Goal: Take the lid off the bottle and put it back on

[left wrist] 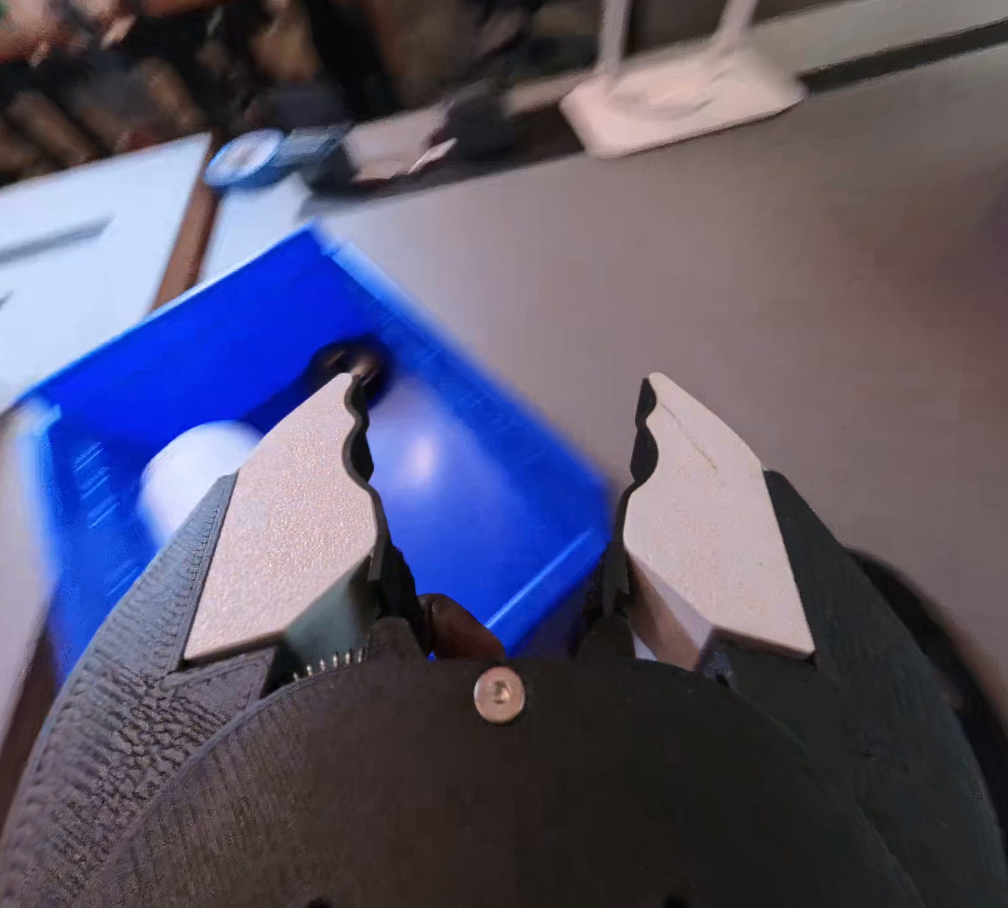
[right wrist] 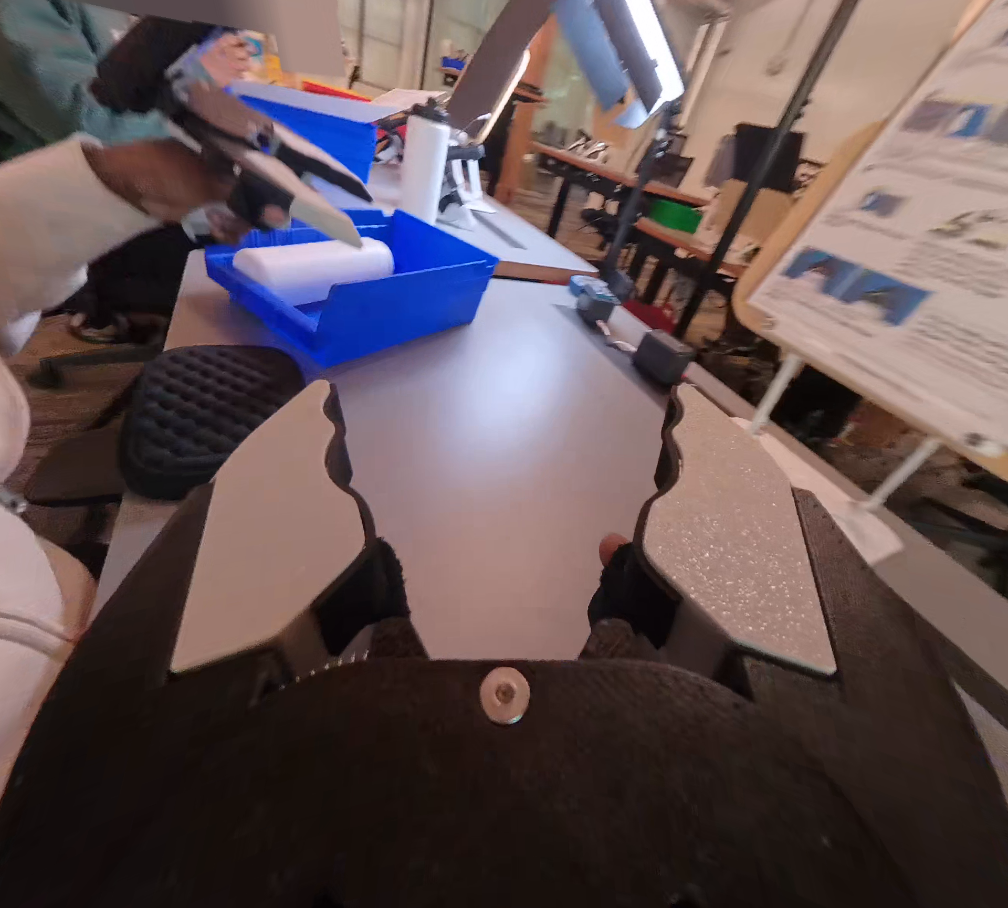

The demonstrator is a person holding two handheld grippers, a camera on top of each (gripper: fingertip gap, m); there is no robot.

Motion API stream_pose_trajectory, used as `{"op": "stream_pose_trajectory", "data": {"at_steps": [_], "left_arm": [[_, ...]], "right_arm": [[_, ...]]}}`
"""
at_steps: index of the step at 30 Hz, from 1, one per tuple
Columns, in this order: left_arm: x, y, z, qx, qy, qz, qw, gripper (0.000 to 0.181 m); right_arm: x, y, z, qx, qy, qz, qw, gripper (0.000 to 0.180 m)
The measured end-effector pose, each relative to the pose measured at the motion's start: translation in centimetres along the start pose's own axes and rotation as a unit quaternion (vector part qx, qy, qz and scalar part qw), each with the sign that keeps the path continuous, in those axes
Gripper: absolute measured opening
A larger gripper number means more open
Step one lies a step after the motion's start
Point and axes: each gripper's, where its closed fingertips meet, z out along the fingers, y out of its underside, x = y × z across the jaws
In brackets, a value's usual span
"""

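Left gripper (left wrist: 499,380), jaws spread and empty, noses into the blue bin (left wrist: 491,336) I steer toward, the white bottle (left wrist: 185,473) lying at its 10 o'clock, while from the idle, open right gripper (right wrist: 502,396) the bottle (right wrist: 316,263) lies sideways at 11 o'clock, far nearer my left.

Left wrist view smeared by motion. My left finger (left wrist: 289,516) covers much of the bottle (left wrist: 191,467); can't make out its lid. Bin (left wrist: 491,445) corners blurred.
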Motion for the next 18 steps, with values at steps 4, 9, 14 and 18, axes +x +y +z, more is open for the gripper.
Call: {"op": "stream_pose_trajectory", "data": {"at_steps": [4, 9, 14, 18], "left_arm": [[-9.6, 6.4, -2.4, -0.155, -0.11, -0.068, 0.979, 0.095], [-12.0, 12.6, -2.0, -0.294, -0.134, -0.07, 0.944, 0.095], [-11.9, 14.9, 0.5, -0.357, -0.117, -0.061, 0.925, 0.087], [-11.6, 13.4, 2.2, -0.352, -0.099, -0.034, 0.93, 0.086]], "right_arm": [[-0.6, 3.0, 4.5, -0.008, -0.042, 0.053, 0.998, 0.109], [-0.8, 5.5, 4.1, -0.039, -0.04, 0.06, 0.997, 0.109], [0.6, 5.2, 3.3, -0.003, -0.02, 0.106, 0.994, 0.101], [1.1, 5.5, 2.9, 0.0, -0.007, 0.103, 0.995, 0.097]]}}
